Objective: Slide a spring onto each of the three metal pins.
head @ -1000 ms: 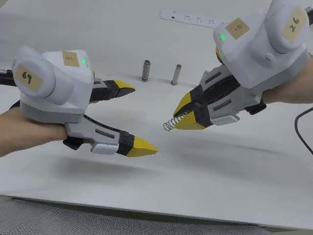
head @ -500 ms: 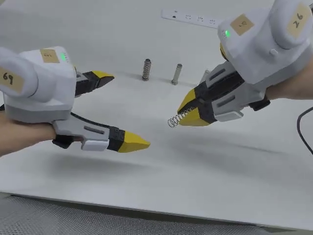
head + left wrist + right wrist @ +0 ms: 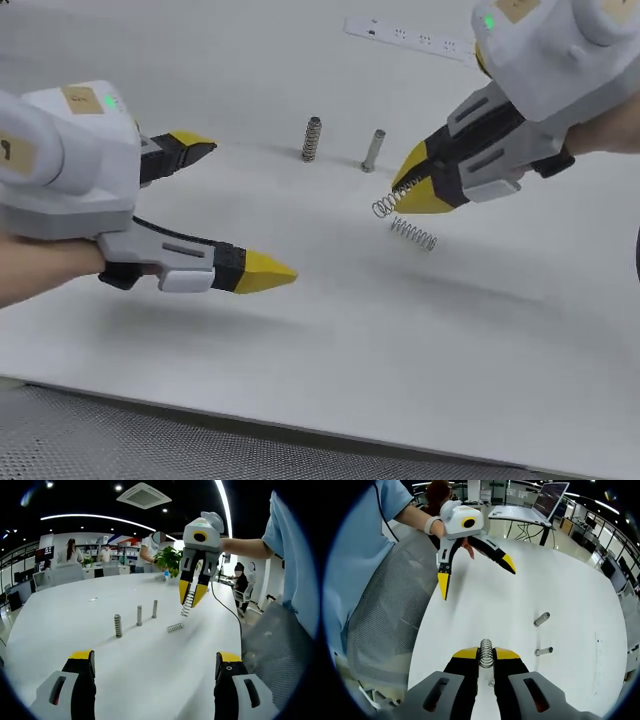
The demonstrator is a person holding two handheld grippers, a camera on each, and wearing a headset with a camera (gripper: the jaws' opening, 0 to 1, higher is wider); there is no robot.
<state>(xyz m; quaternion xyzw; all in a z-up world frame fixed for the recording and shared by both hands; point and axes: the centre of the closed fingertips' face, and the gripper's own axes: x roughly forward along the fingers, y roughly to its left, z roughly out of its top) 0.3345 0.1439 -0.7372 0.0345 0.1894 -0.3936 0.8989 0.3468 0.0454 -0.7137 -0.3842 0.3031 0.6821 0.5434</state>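
Nearest the person, the left tongs (image 3: pixel 245 208) are hovering over the bench (image 3: pixel 300 330) with jaws spread wide, gripping nothing. Further out, a loose spring (image 3: pixel 412 235) is lying on its side straight on the bench, not in any tray or box. Just above it, the right tongs (image 3: pixel 408 196) are pinching the held spring (image 3: pixel 385 206) by 1 end. Their jaws are nearly closed, and the free coils are sticking out past the tips. Beyond, pin 1 (image 3: pixel 312 139) is standing upright and already wearing a spring, making it the only holder with anything on it. Pin 2 (image 3: pixel 375 150) is standing bare beside it, and pin 3 (image 3: pixel 155 608), in the left gripper view, is standing bare too. By my reading, 1 of 3 pins is done and the carry toward pin 2 is going on. Next, the right tongs are needing to turn the held spring upright, line its open end over the pin's top and lower it. At the far edge, a power strip (image 3: pixel 410 38) is lying flat.
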